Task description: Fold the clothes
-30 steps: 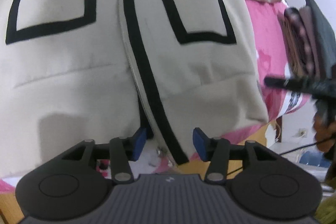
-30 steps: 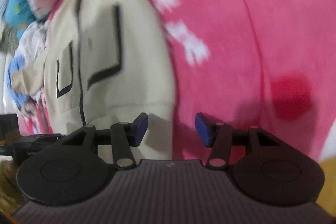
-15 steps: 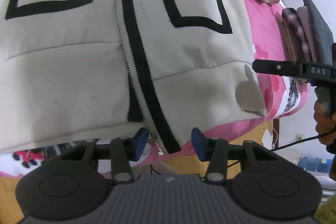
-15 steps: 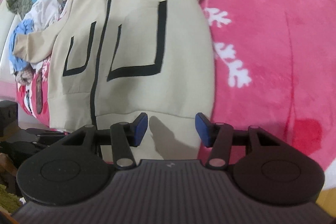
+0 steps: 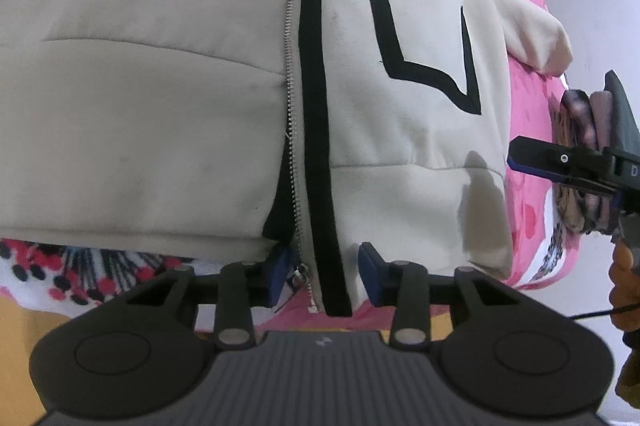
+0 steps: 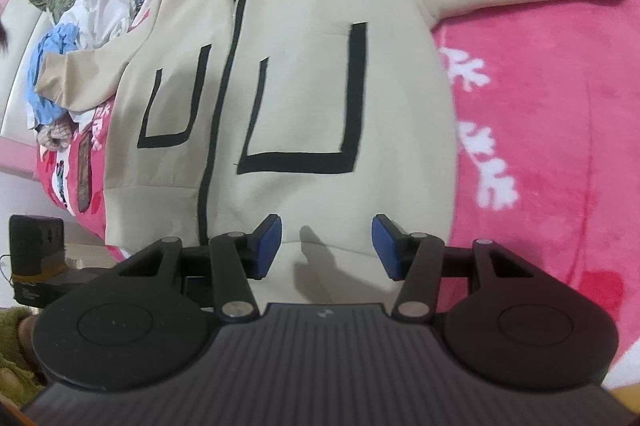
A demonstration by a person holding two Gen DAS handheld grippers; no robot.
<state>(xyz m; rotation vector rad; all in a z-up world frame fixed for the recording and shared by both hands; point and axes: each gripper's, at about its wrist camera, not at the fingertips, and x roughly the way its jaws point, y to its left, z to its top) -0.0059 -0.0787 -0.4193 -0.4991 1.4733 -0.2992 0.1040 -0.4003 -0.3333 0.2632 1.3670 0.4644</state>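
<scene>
Lying flat, front up, on the pink blanket point(image 6: 560, 106), the cream jacket point(image 5: 160, 114) has its hem at the near edge. The left gripper point(image 5: 322, 272) straddles the zipper point(image 5: 294, 130) at the hem, jaws wide; the right gripper point(image 6: 326, 246), equally wide, hovers over the hem. Grip both hem layers squarely. Loose garments point(image 6: 84, 6) lie far left; a folded stack point(image 5: 588, 162) sits right.

I can read almost nothing here. In my left wrist view, the right claw point(image 5: 516, 158) at the frame edge carries a white mark on its black body that looks like a "D", cut off by the border. Each camera mount shows a small pale logo on its ribbed front, too small to read. The jacket's point(image 6: 304, 98) black lines are trim, not letters.
</scene>
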